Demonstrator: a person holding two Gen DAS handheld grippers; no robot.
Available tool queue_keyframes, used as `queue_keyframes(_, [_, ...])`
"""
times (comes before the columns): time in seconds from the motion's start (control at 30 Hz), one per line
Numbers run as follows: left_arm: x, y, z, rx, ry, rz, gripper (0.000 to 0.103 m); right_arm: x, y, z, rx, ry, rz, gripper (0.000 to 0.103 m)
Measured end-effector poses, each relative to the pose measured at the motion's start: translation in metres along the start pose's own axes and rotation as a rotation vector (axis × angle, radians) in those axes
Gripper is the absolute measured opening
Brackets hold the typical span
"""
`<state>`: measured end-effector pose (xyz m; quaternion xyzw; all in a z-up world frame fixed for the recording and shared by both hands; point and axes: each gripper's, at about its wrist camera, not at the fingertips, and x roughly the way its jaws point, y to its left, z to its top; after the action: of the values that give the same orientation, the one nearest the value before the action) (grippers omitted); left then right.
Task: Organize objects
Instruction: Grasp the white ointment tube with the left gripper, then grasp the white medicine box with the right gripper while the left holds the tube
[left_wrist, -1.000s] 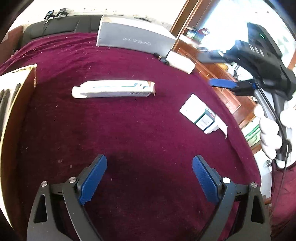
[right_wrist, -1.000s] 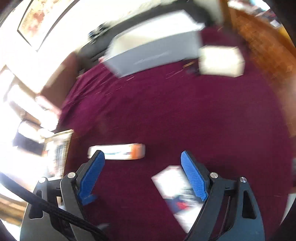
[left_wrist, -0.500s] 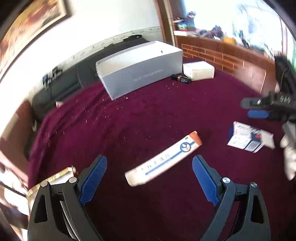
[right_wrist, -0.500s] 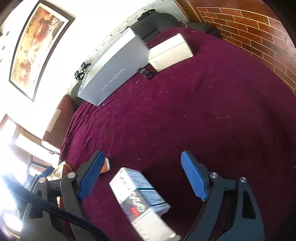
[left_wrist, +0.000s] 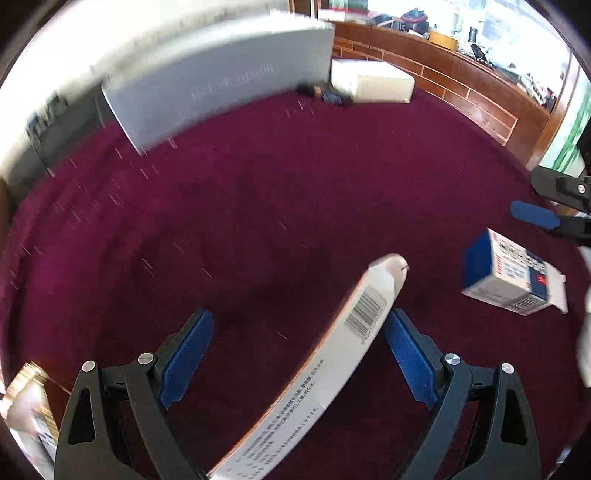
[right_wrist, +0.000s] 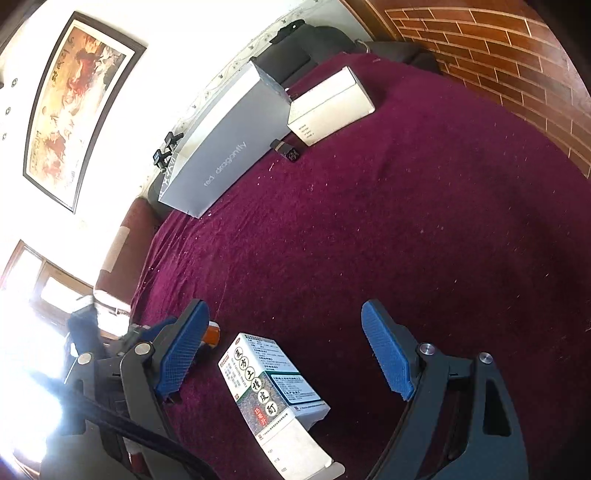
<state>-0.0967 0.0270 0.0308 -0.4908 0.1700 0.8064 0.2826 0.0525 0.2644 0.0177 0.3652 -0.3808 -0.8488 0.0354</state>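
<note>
A long white carton (left_wrist: 332, 362) with a barcode lies on the maroon cloth (left_wrist: 295, 206). It runs slantwise between the fingers of my left gripper (left_wrist: 297, 321), close to the right-hand pad (left_wrist: 410, 354). That gripper is open and neither pad presses on the carton. A small blue-and-white medicine box (right_wrist: 273, 391) lies between the wide-open fingers of my right gripper (right_wrist: 284, 310), untouched. The same medicine box (left_wrist: 513, 280) shows at the right of the left wrist view, under a blue pad of the right gripper (left_wrist: 535, 216). The carton's orange end (right_wrist: 212, 334) peeks out behind the right gripper's left finger.
At the back of the cloth a big grey box (right_wrist: 221, 147) stands beside a white box (right_wrist: 328, 107), with a small dark object (right_wrist: 288, 149) in front of them. A cardboard box edge (left_wrist: 29, 417) shows at the lower left. Wooden shelving (left_wrist: 461, 92) lies beyond the table.
My left gripper has swung across the cloth, and the long carton now lies between its fingers. The right gripper came down around the medicine box, then held still.
</note>
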Motion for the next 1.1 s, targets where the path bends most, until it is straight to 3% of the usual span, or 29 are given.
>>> queue_keyframes(0.13, [-0.01,-0.02,-0.016,0.033,0.016,-0.01,0.09,0.004,-0.004,0.0,0.02,0.016,0.014,0.085])
queue_keyframes(0.23, [-0.02,-0.039,-0.028,0.06,-0.003,0.052,0.09,0.006,-0.003,-0.001,0.015,0.014,0.012,0.085])
queue_keyframes(0.33, [-0.026,-0.051,-0.034,0.063,-0.025,0.1,0.081,0.008,-0.003,-0.002,0.015,0.02,0.008,0.085])
queue_keyframes(0.5, [-0.036,-0.063,-0.038,0.02,0.0,0.097,0.028,0.011,-0.004,-0.003,0.012,0.02,-0.015,0.085])
queue_keyframes(0.53, [-0.037,-0.066,-0.04,0.024,0.0,0.113,0.025,0.011,-0.004,-0.004,0.008,0.018,-0.021,0.085])
queue_keyframes(1.1, [-0.057,-0.059,-0.06,-0.024,-0.037,0.241,0.023,0.014,0.007,-0.009,-0.061,0.023,-0.03,0.085])
